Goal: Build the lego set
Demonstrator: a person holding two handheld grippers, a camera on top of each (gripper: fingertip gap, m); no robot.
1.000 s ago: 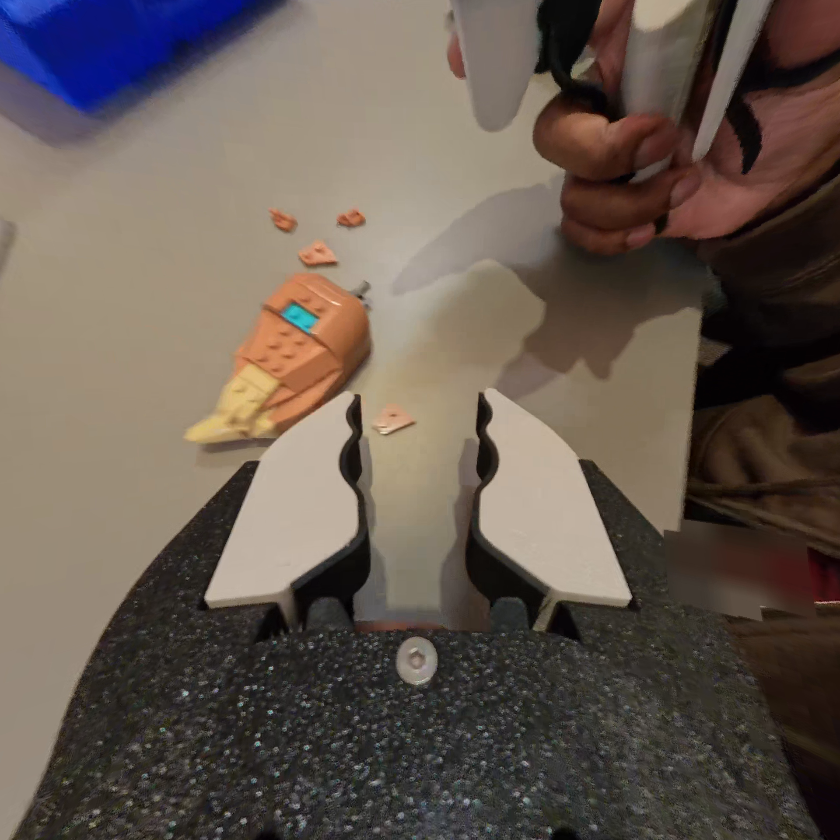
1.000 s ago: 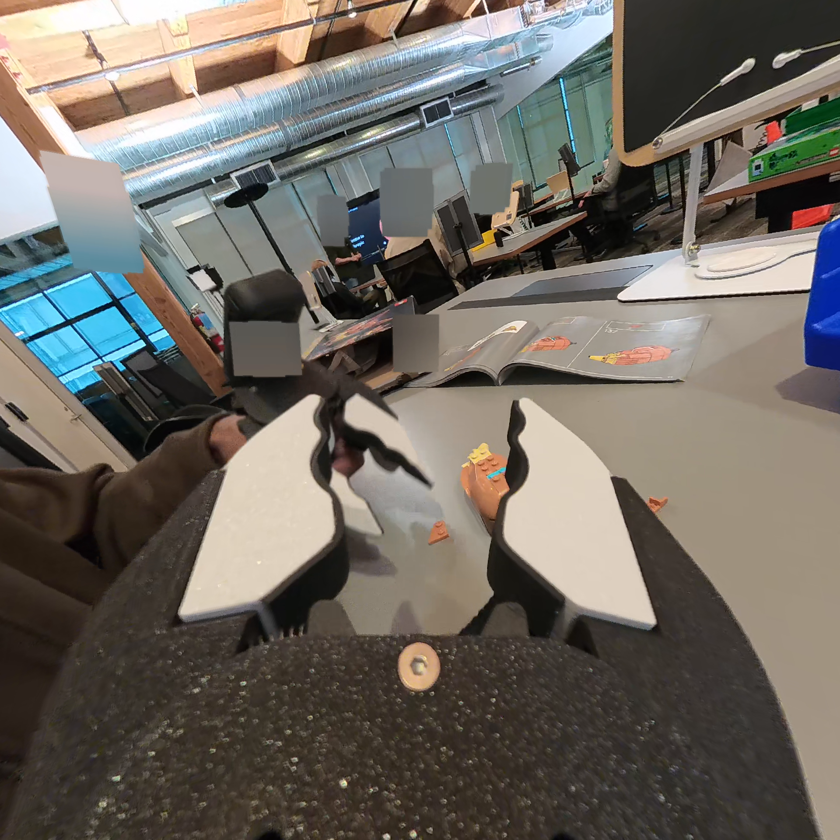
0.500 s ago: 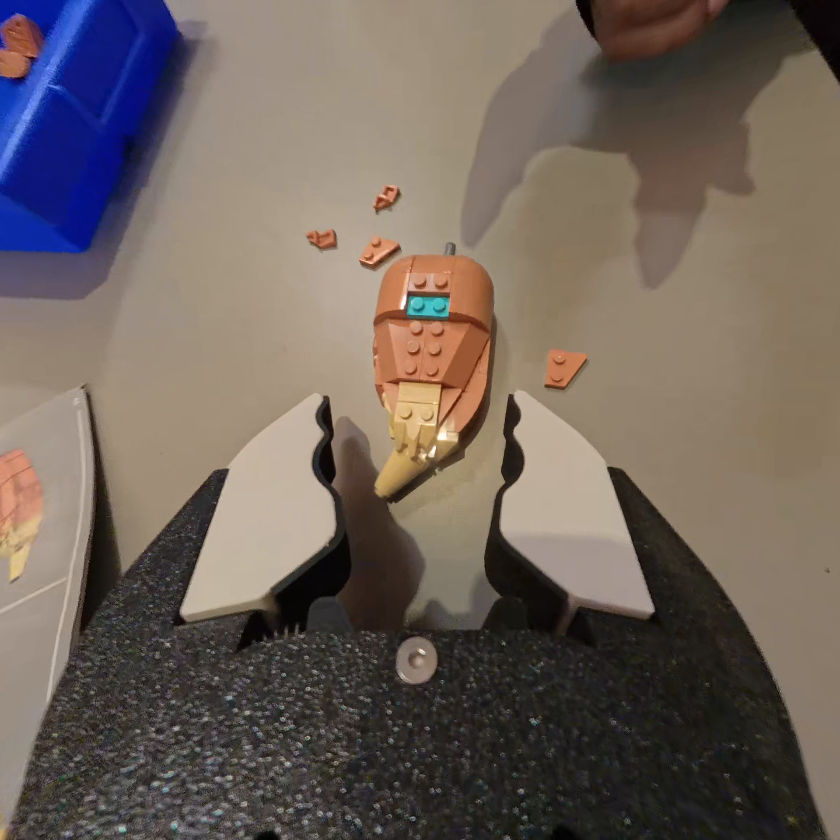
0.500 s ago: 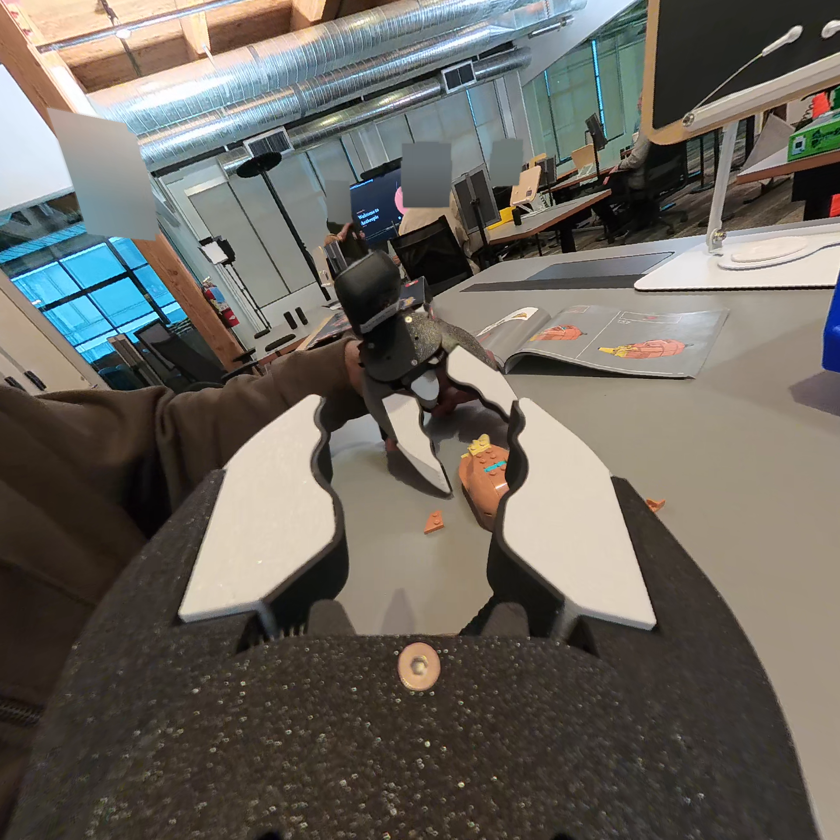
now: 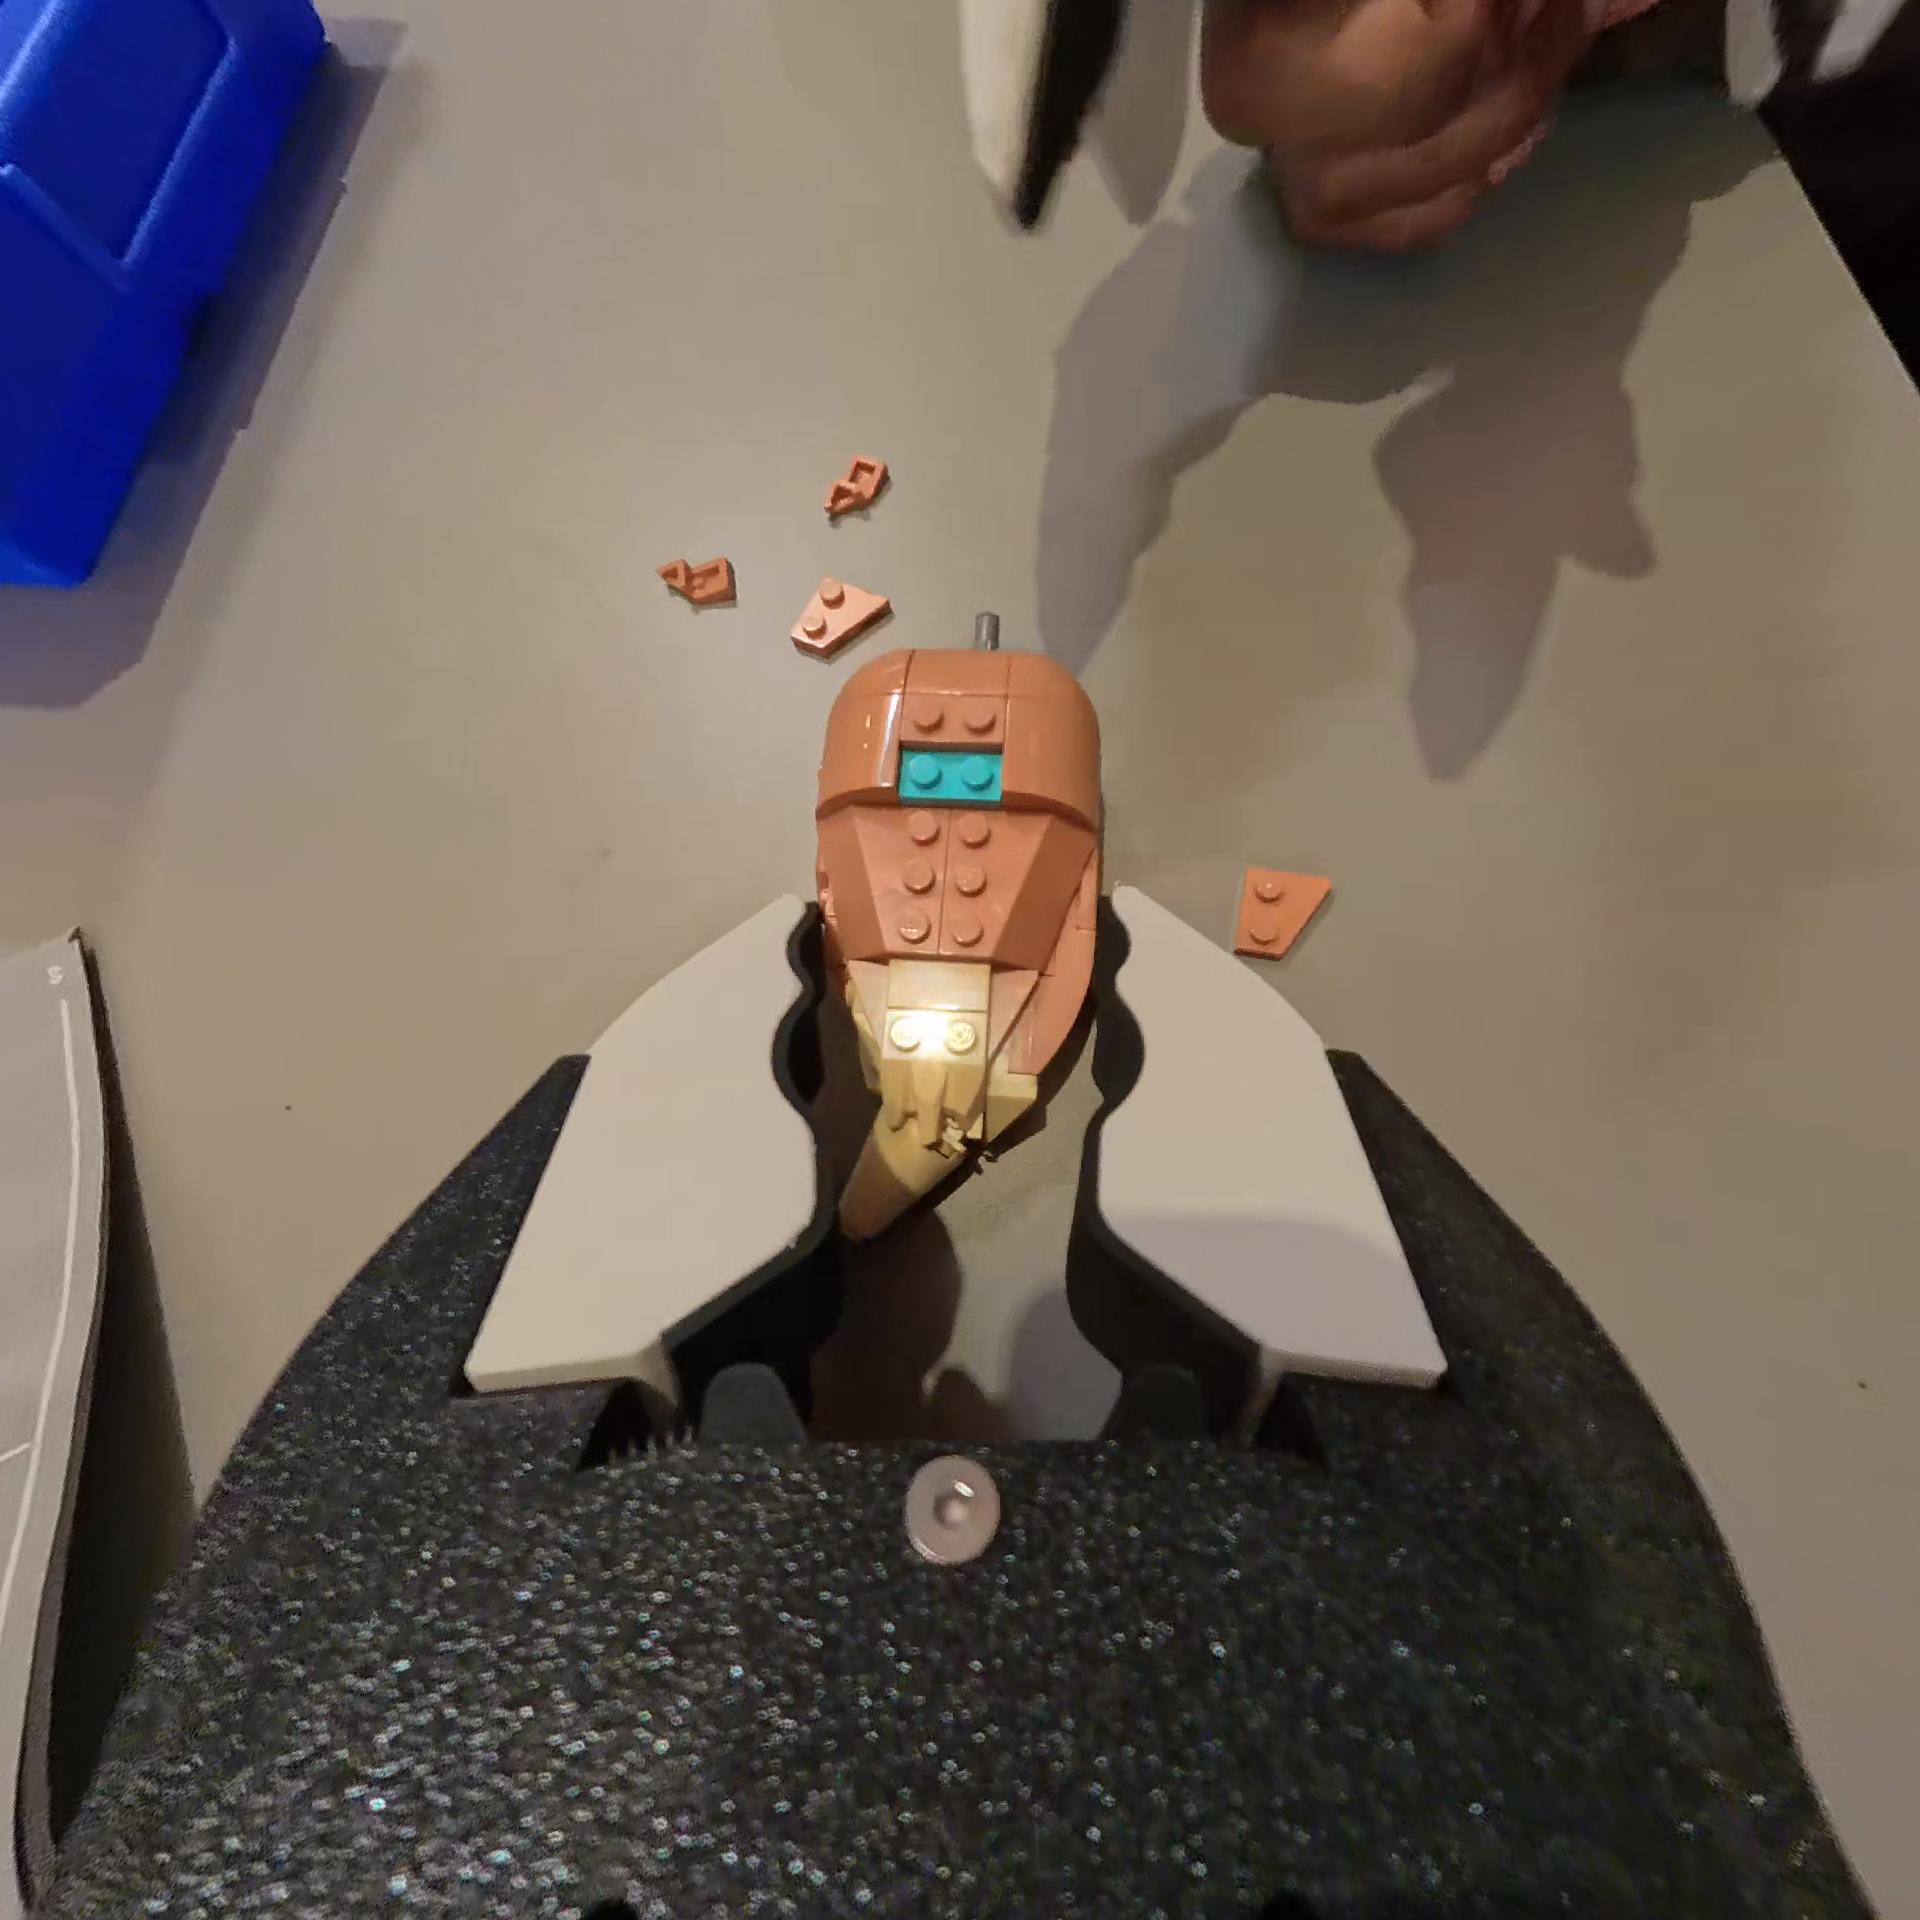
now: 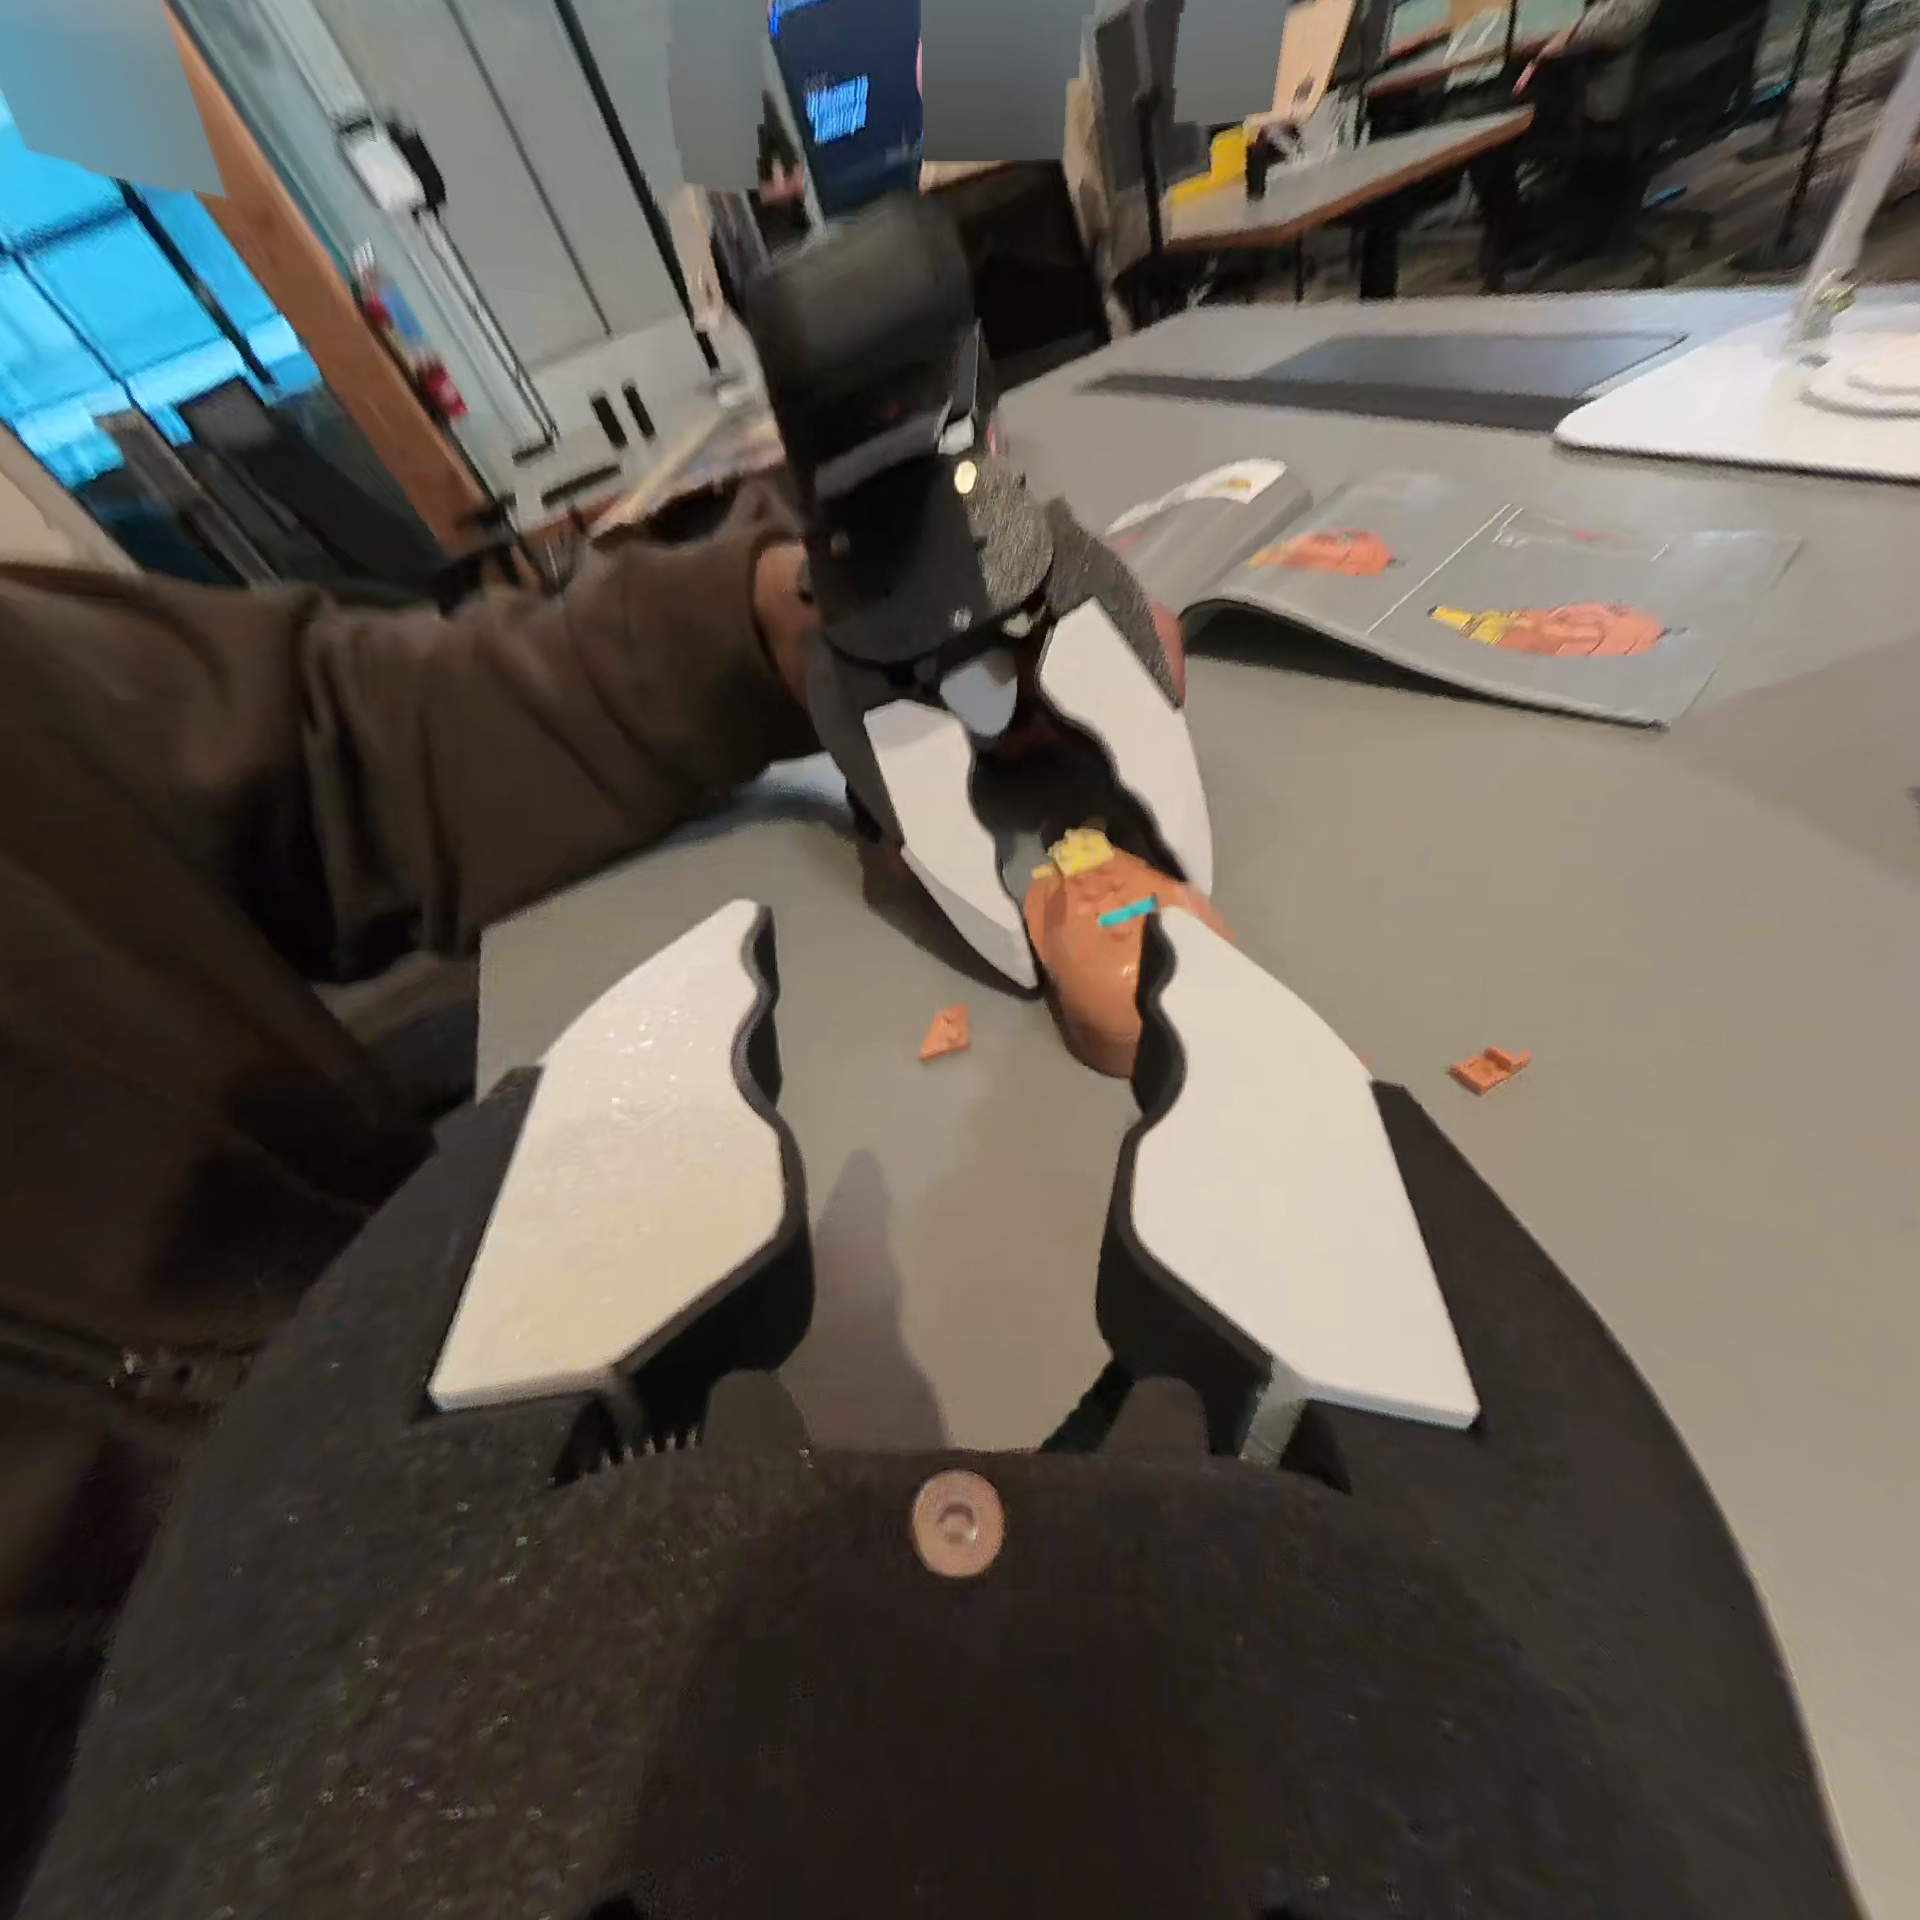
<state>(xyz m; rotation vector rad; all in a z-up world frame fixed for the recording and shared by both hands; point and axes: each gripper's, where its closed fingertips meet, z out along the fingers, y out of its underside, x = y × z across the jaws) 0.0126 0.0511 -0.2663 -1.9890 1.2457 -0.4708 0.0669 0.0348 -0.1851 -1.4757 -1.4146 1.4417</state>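
Note:
An orange-brown lego model [image 5: 956,831] with a teal plate and a tan pointed end lies on the grey table [image 5: 520,935]. My left gripper [image 5: 956,909] is open, and its fingers straddle the model's tan end, close to both sides. From the right wrist view I see the same gripper [image 6: 1107,930] around the model [image 6: 1091,966]. My right gripper [image 6: 961,925] is open and empty, a little above the table in front of the model. One blurred right finger [image 5: 1013,104] shows in the left wrist view. Three small orange pieces [image 5: 840,615] lie beyond the model, and a wedge plate [image 5: 1280,909] lies to its right.
A blue bin [image 5: 94,291] stands at the far left. An open instruction booklet [image 6: 1455,592] lies behind the left gripper, and its edge [image 5: 42,1247] shows in the left wrist view. A white stand base [image 6: 1766,416] is at the back right. The table edge [image 5: 1849,260] runs near the person's hand [image 5: 1382,125]. The grippers' ends are close to 10 cm from one another.
My left gripper swung over to the model and moved forward, so its tan end now sits between the fingers, which have narrowed. My right gripper has tilted down toward the table and come nearer.

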